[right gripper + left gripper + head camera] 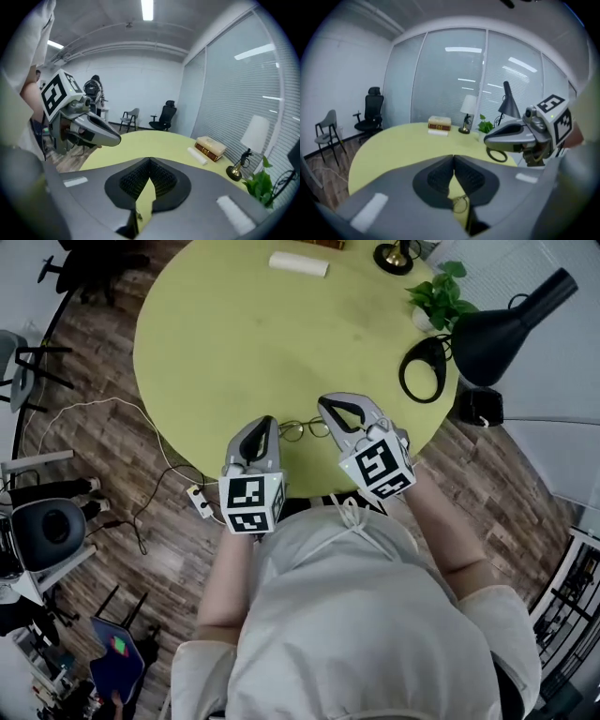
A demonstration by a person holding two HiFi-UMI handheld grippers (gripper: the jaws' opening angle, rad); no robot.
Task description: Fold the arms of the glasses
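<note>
At the near edge of the yellow bench: glasses, lying flat, long way running side to side. Left hand-held gripper just beside the left end, jaws pressed together, nothing inside. Right hand-held gripper by the right end, closed and empty too. Both about as near. Cannot tell which way the front faces. Probably best to reach in from each side.

Thin wire-rimmed glasses flat on yellow-green table, by its near edge
</note>
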